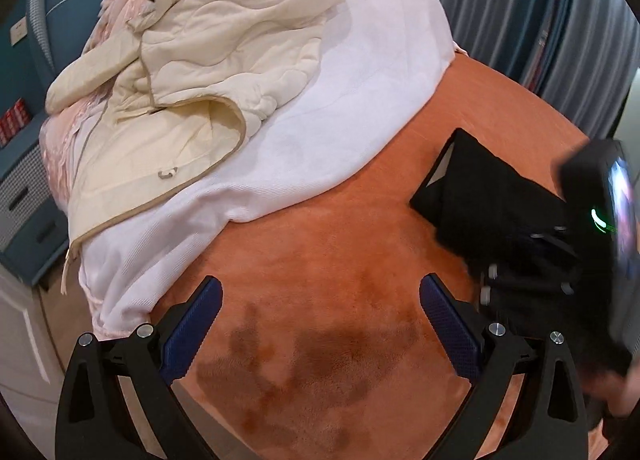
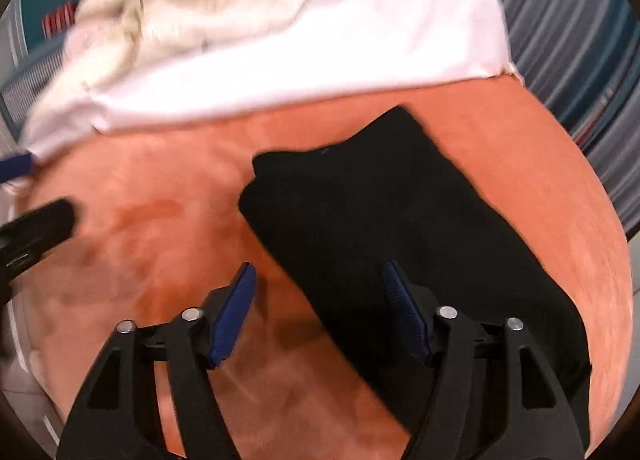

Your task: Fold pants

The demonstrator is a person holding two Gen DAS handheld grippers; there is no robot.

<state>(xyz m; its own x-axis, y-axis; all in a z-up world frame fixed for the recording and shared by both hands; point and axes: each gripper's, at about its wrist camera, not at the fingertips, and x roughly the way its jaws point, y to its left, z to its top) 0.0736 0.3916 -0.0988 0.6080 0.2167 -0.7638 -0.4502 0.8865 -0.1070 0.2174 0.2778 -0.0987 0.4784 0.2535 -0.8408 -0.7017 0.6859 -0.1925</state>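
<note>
**Folded black pants lying on the orange bed, both tongs open above it**

The black pants (image 2: 384, 228) are lying folded into a compact bundle on the orange bed cover (image 1: 320, 244), toward the bed's right side, short of the far edge. The right tongs (image 2: 316, 296) are hovering just over the near end of the bundle with their blue pads apart; one pad is over bare cover, the other over the black cloth, and neither is pressing on it. The left tongs (image 1: 320, 312) are standing wide open over a darker patch of the cover, well apart from the pants and holding nothing. A white sheet (image 1: 360, 72) is covering the far part of the bed, and a cream quilted jacket (image 1: 208, 44) is lying crumpled on top of it toward the far left corner. The right-wrist view is blurred.
</note>
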